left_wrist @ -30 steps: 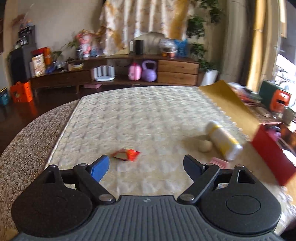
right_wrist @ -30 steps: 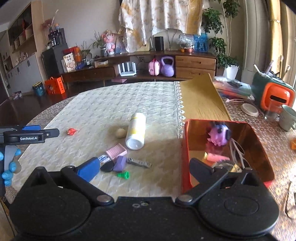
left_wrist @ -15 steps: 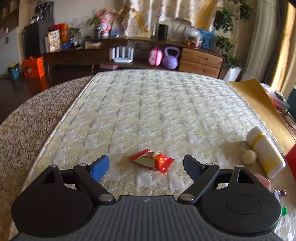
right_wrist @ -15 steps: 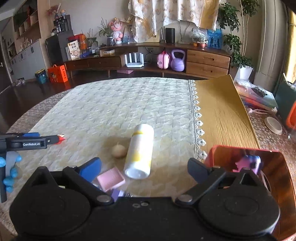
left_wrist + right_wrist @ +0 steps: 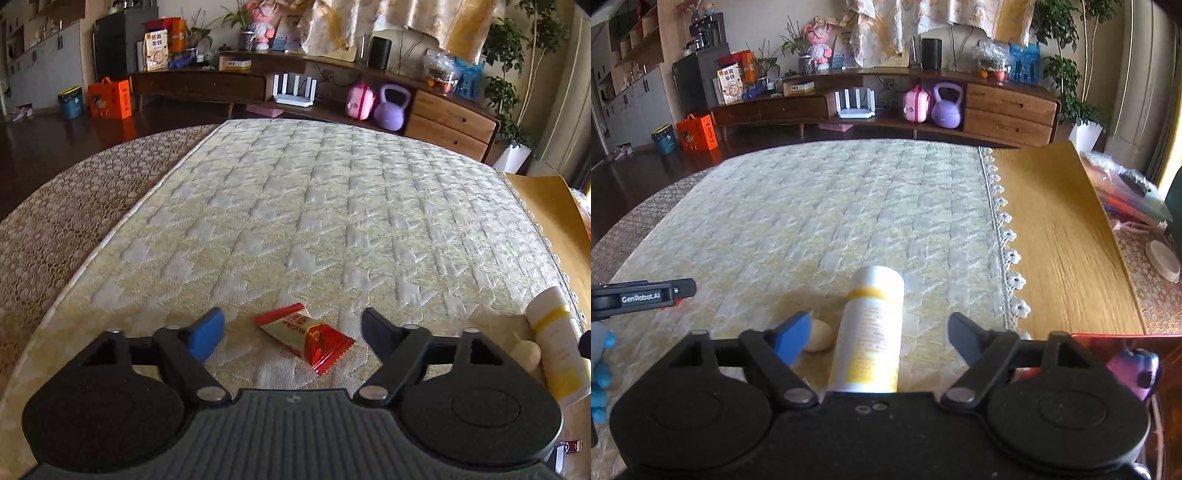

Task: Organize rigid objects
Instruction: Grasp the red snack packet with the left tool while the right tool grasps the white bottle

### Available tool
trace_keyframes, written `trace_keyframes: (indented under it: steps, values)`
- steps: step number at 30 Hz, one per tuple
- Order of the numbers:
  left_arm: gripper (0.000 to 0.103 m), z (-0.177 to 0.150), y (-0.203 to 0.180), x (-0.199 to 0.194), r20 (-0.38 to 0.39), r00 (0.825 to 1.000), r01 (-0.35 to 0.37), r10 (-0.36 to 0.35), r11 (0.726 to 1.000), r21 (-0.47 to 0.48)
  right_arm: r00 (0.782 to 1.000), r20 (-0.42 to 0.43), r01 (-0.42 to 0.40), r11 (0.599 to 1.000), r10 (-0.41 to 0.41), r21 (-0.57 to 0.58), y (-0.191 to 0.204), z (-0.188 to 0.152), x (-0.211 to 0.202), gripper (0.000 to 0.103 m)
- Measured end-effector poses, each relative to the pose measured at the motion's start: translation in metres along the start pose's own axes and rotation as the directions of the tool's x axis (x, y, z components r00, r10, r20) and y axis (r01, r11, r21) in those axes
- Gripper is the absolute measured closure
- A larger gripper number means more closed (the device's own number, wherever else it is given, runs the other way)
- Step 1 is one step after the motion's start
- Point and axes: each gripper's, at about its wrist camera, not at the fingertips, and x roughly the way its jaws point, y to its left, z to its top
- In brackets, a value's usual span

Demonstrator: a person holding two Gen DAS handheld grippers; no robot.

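Between each closing claw's (image 5: 291, 332) still-clear fingers, one item: left a red packet (image 5: 306, 338), right (image 5: 875, 334) a white-yellow bottle (image 5: 870, 332), egg (image 5: 820, 336) alongside.

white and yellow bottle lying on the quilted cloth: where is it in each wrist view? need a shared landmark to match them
Left wrist: the white plastic bottle with yellow band lies at the far right edge, right of the left gripper.
Right wrist: the bottle lies bottom centre, between the closing jaws of the right gripper, pads not touching it.
Shared landmark: the small beige egg-shaped object just left of the bottle.
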Motion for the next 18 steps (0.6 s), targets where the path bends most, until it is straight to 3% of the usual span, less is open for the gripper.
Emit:
trace_keyframes:
  steps: [3,5,10,12,17,18]
  values:
    - [0.027,-0.003,0.001,0.001,0.001,1.0,-0.005,0.005,1.0,-0.008,1.0,-0.013,-0.001,1.0,0.001,0.016,-0.002,0.0,0.01,0.028]
    - [0.034,-0.005,0.001,0.0,0.009,1.0,-0.018,0.018,1.0,-0.002,1.0,-0.022,-0.003,1.0,0.004,0.028,-0.004,-0.001,0.016,0.029]
    - [0.061,-0.007,0.006,-0.005,0.021,1.0,-0.005,0.005,1.0,-0.009,0.999,-0.048,-0.013,0.999,0.014,0.036,-0.004,-0.005,0.027,0.03]
    - [0.067,-0.009,0.009,-0.006,0.027,1.0,0.013,-0.013,1.0,-0.007,0.998,-0.055,-0.021,0.999,0.023,0.044,-0.005,-0.006,0.029,0.032]
    - [0.073,-0.011,0.015,-0.006,0.041,0.999,0.033,-0.033,0.999,0.018,0.997,-0.061,-0.034,0.997,0.038,0.062,-0.005,-0.007,0.034,0.037]
    - [0.074,-0.011,0.016,-0.006,0.044,0.998,0.037,-0.038,0.999,0.023,0.997,-0.06,-0.037,0.997,0.041,0.065,-0.005,-0.007,0.035,0.044]
